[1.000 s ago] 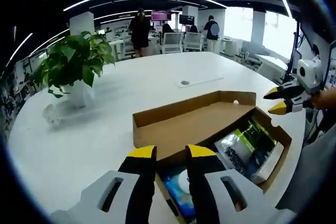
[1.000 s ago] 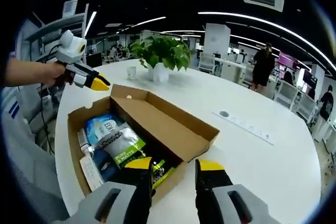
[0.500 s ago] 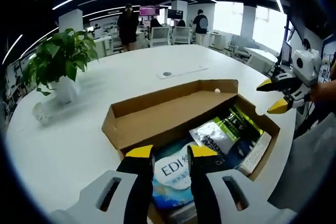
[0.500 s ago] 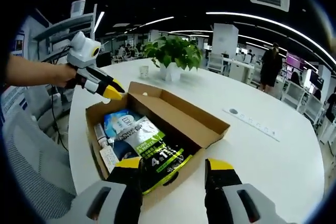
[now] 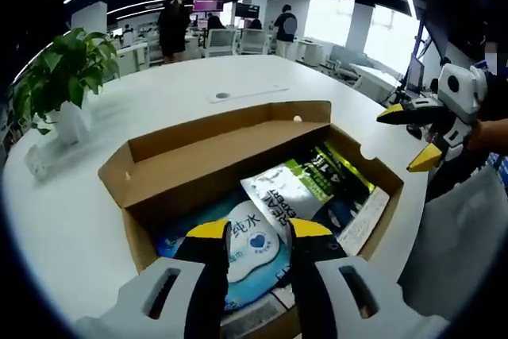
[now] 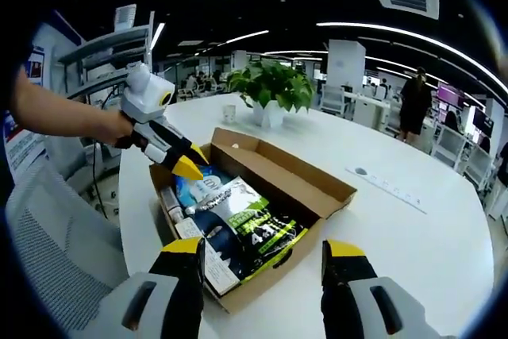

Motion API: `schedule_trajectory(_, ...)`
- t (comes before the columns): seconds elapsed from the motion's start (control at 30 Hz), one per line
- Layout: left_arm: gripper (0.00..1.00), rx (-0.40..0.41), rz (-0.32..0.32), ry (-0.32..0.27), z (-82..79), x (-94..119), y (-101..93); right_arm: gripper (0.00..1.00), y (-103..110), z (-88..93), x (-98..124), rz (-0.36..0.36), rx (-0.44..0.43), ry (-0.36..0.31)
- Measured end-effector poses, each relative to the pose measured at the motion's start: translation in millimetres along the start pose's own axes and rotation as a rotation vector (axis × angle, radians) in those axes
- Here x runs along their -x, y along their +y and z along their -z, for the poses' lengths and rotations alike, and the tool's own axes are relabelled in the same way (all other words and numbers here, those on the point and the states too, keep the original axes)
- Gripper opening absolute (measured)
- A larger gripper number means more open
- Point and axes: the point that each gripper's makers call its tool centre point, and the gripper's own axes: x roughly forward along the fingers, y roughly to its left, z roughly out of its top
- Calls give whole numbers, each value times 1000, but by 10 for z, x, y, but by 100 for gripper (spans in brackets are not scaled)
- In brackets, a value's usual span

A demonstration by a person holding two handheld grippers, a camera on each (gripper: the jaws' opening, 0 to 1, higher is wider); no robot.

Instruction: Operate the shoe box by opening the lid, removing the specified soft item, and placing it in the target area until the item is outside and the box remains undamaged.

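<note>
So the bench (image 5: 238, 113) is a big white round-ish one, glossy enough to catch the ceiling lights. Sitting right on it is the open cardboard shoe box (image 5: 214, 156), near the edge closest to the person, lid folded back and standing along its far side. Further off there's a leafy potted plant (image 6: 271, 89) in a white pot, with a small white cup (image 6: 229, 113) just beside it. A flat cable outlet strip (image 6: 389, 186) lies well apart from the box.
</note>
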Motion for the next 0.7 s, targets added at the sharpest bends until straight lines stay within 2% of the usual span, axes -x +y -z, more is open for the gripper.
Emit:
schedule_trajectory(0.37,28,70,47,21,98,-177,-127,65,155,123,159,-5,68,14)
schedule_trajectory(0.7,27,131,72,14,68,-301,-171,65,223,178,222,-9,63,11)
